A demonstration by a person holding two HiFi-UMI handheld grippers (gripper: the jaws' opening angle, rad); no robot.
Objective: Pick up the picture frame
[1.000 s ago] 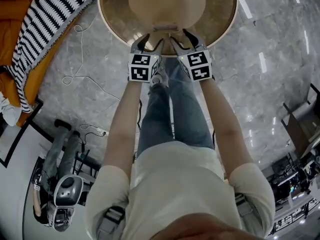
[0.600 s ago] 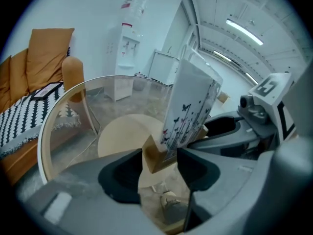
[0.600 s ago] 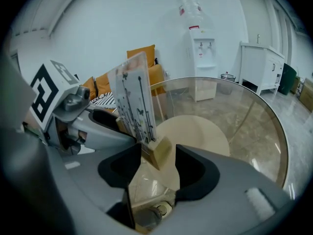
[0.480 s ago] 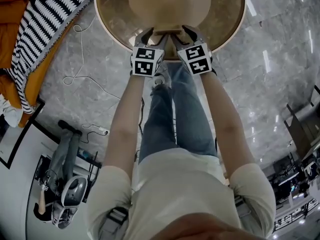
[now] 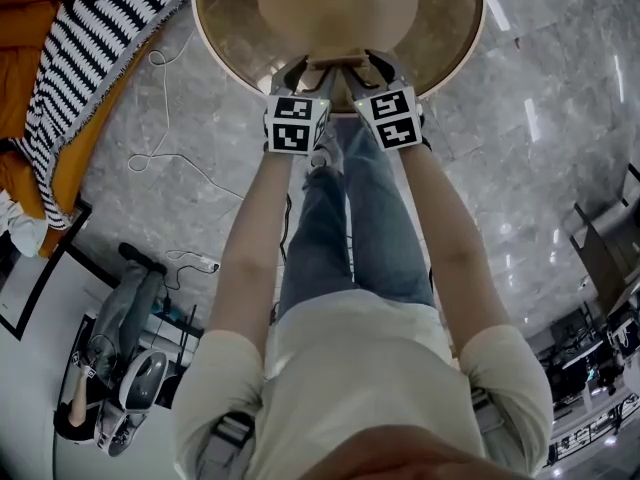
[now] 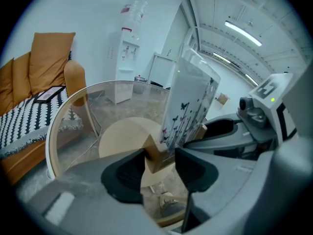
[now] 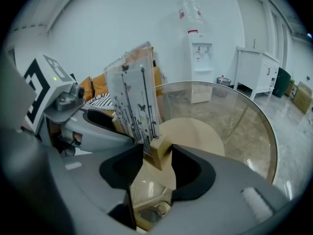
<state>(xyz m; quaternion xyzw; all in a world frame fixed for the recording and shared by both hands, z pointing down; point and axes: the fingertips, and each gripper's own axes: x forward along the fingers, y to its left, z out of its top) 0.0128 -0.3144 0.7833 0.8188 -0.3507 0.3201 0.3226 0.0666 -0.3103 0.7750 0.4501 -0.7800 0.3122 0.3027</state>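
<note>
The picture frame is a clear upright panel [image 6: 188,102] printed with butterflies, set in a wooden base [image 6: 155,154]. It stands near the front rim of a round glass table [image 5: 230,48]. My left gripper [image 6: 160,165] has one end of the base between its closing jaws; that end rests against the left pad, with a gap at the other. My right gripper [image 7: 157,168] straddles the base's other end [image 7: 159,153] under the panel [image 7: 132,99], its jaws also closing. In the head view both grippers [image 5: 308,71] [image 5: 367,68] sit side by side at the base [image 5: 338,60].
An orange sofa with a striped blanket [image 5: 80,38] stands at the left, and a white cable [image 5: 160,118] lies on the floor. A water dispenser [image 7: 198,58] and a white cabinet [image 7: 257,65] stand beyond the table. Equipment [image 5: 130,378] sits behind me.
Both grippers have edged in onto the frame's base at the table's front rim, and their jaws have narrowed around it.
</note>
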